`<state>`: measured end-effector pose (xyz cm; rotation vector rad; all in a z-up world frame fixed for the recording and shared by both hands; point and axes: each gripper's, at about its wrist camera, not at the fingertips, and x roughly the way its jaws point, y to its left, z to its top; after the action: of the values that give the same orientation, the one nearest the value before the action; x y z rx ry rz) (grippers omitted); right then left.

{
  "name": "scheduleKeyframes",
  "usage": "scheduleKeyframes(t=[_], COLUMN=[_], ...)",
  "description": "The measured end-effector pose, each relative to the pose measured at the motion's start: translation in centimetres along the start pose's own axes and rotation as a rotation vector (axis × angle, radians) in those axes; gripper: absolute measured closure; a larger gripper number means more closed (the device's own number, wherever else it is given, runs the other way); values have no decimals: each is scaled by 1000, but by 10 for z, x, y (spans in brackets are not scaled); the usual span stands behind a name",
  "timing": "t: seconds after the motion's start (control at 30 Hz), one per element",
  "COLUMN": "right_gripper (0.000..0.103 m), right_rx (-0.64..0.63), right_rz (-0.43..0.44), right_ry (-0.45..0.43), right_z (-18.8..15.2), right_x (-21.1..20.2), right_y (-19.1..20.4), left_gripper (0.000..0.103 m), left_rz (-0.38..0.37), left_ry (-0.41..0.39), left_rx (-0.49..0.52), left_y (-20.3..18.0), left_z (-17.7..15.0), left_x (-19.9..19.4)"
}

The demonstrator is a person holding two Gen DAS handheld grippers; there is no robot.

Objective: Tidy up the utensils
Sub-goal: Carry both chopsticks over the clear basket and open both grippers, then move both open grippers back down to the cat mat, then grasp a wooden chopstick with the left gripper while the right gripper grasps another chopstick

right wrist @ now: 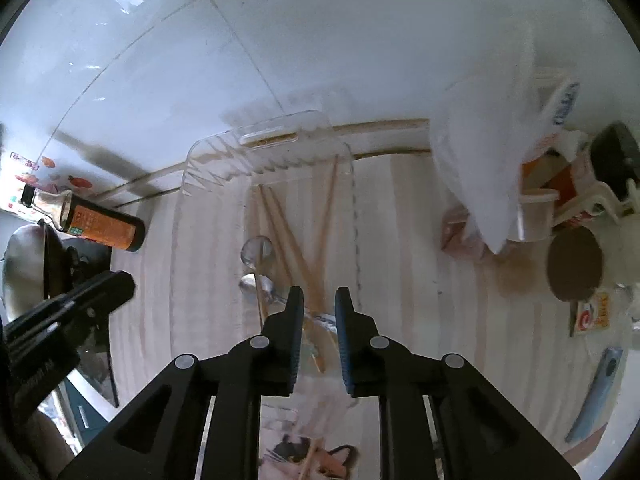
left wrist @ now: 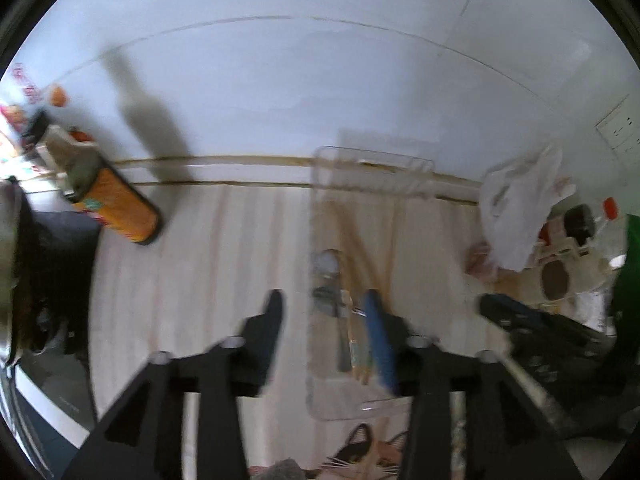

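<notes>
A clear plastic tray [left wrist: 320,200] [right wrist: 192,168] lies on the pale striped tabletop against the white wall. Inside it lie wooden chopsticks [left wrist: 352,236] [right wrist: 286,236] and metal spoons [left wrist: 326,264] [right wrist: 256,250]. My left gripper [left wrist: 324,304] is open and empty, its right finger over the tray's near end and its left finger over bare table. My right gripper [right wrist: 319,300] hovers over the tray's near half with its jaws a narrow gap apart and nothing visibly between them. The right gripper also shows in the left wrist view [left wrist: 520,320].
An orange-labelled bottle [left wrist: 116,204] [right wrist: 104,228] lies on its side at the left, next to a metal pot [right wrist: 24,264]. A white plastic bag [left wrist: 516,208] [right wrist: 480,152], cups and packets crowd the right. A cat-print mat [right wrist: 308,456] lies at the near edge.
</notes>
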<state>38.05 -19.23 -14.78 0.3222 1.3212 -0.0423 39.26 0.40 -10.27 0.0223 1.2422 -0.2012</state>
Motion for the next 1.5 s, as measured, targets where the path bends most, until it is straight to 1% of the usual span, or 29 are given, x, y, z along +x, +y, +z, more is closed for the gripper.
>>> scheduleKeyframes(t=[0.07,0.1,0.13,0.17,0.2,0.3,0.37,0.4,0.47,0.53,0.57,0.67,0.73,0.77,0.8,0.83,0.87,0.9,0.93,1.0,1.03,1.1,1.17,1.33,1.37,1.4,1.43,1.47,1.5], right_gripper=[82,81,76,72,70,65,51,50,50,50,50,50,50,55,58,64,66,67,69,71,71,75,76,78,84,90,103,103,103], right_rx=[5,8,12,15,21,44,70,80,107,139,158,237,295,312,320,325,331,340,354,368,373,374,380,386,375,350,335,329,314], right_rz=[-11,-16,-24,-34,-47,-59,-54,-54,-72,-82,-82,-87,-67,-49,-42,-37,-27,-22,-20,-12,-7,1,3,-35,-63,-91,-96,-97,-133], right_ry=[-17,-23,-32,-42,-52,-70,-90,-98,-97,-78,-65,-11,26,41,51,57,64,69,72,79,82,99,112,166,171,158,167,164,163], right_z=[-9,-11,-17,-23,-31,-56,-77,-87,-107,-125,-134,-163,-184,-194,-202,-208,-214,-219,-223,-226,-227,-227,-225,-220,-220,-218,-217,-217,-216], right_x=[-8,-12,-17,-21,-25,-34,-38,-40,-41,-38,-37,-29,-24,-23,-21,-21,-20,-19,-18,-15,-11,-1,7,40,44,44,46,46,47], right_y=[-8,-12,-16,-20,-26,-41,-54,-60,-74,-87,-95,-124,-141,-148,-151,-153,-156,-158,-161,-165,-165,-163,-163,-165,-164,-161,-158,-157,-155], left_gripper=[46,42,38,26,14,0,0,0,0,0,0,1,6,11,20,25,38,54,64,92,96,98,98,98,98,98,98,98,98], left_rz=[40,61,74,83,93,110,115,113,101,77,74,81,78,78,77,81,86,82,78,41,51,39,50,60,61,64,65,65,65], left_ry=[-39,-59,-71,-88,-106,-138,-116,-104,-51,18,52,121,168,187,210,227,245,262,276,261,256,259,261,264,263,261,260,258,257], left_rx=[1,0,-2,-4,-4,11,27,32,40,61,85,147,184,200,215,223,230,230,222,188,179,149,127,101,98,97,97,97,96], left_y=[4,6,8,10,10,8,3,0,-7,-20,-31,-57,-72,-77,-83,-86,-89,-91,-90,-86,-83,-75,-67,-55,-54,-53,-52,-50,-51], left_z=[-11,-19,-24,-32,-39,-63,-79,-86,-106,-128,-143,-174,-190,-195,-201,-206,-210,-213,-215,-216,-216,-215,-214,-214,-215,-215,-217,-220,-221], left_x=[-8,-11,-13,-16,-18,-20,-15,-12,0,16,24,48,65,73,82,89,97,104,109,107,106,105,103,100,99,98,98,95,96])
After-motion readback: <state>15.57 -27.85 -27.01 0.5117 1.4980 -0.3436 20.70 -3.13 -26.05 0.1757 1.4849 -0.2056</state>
